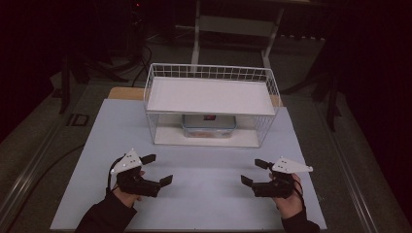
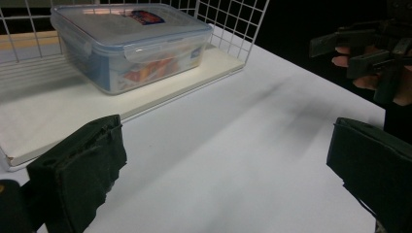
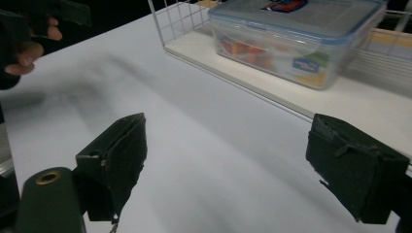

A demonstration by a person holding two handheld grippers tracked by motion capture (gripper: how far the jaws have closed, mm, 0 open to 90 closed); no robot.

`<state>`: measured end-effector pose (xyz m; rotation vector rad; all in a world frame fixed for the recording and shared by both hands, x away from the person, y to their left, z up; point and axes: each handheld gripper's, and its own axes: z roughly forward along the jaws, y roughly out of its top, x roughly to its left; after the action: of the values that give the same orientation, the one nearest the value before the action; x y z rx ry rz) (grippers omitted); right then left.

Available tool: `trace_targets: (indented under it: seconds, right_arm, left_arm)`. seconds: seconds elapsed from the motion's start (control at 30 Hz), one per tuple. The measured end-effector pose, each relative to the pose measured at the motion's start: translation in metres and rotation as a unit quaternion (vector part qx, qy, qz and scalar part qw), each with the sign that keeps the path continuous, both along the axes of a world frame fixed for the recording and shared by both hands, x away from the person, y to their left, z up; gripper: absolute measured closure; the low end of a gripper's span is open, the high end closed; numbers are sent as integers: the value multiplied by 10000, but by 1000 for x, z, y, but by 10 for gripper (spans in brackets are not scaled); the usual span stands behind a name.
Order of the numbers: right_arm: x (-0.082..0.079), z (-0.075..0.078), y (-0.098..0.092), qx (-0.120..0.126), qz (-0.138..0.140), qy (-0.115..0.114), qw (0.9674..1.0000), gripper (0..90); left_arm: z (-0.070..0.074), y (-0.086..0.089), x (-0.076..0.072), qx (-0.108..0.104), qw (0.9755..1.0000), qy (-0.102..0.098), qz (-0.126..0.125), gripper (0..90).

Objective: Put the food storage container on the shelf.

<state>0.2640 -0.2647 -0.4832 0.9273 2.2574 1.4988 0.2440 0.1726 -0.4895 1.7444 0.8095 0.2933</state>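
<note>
A clear plastic box [image 1: 209, 125] with a blue-rimmed snap lid stands on the lower shelf of a white wire rack [image 1: 211, 73] at the far middle of the table. The box [image 2: 128, 41] holds colourful contents, seen through its wall [image 3: 296, 36]. My left gripper [image 1: 157, 169] hovers open over the white tabletop at the near left, jaws pointing right. My right gripper [image 1: 255, 171] is open at the near right, jaws pointing left. Nothing lies between either pair of jaws [image 2: 223, 160] [image 3: 228, 160]. The two grippers face each other, well short of the rack.
The rack's upper shelf [image 1: 210, 95] is a flat white board over the box. The white table surface [image 1: 204, 194] spreads between the grippers and the rack. Dark floor, cables and a table frame [image 1: 233, 29] lie beyond the far edge.
</note>
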Motion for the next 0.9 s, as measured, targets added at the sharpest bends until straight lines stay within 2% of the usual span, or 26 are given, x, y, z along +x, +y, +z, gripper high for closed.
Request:
trace_targets:
  seconds: [0.2,0.23,0.33,0.47,0.67,0.9]
  right_arm:
    - [-7,-3,-8,-66,3,-8,10000,146]
    - [-9,-5,-12,-65,-5,10,10000,146]
    - [-12,-8,-17,-31,6,42,10000,146]
    - [-15,-12,-22,-97,42,-22,9999,147]
    - [-15,-20,-28,-97,91,77,9999,148]
    - [-8,-30,-30,-87,153,322,9993,166]
  left_arm:
    - [0,2,-5,40,10000,18,-18,5]
    - [-2,5,-9,102,9999,35,8,5]
    - [-5,9,-11,103,9999,69,57,5]
    - [-9,13,-13,130,9999,62,79,5]
    - [-14,16,-11,111,9999,57,117,5]
    - [-22,16,-8,88,9997,156,143,5]
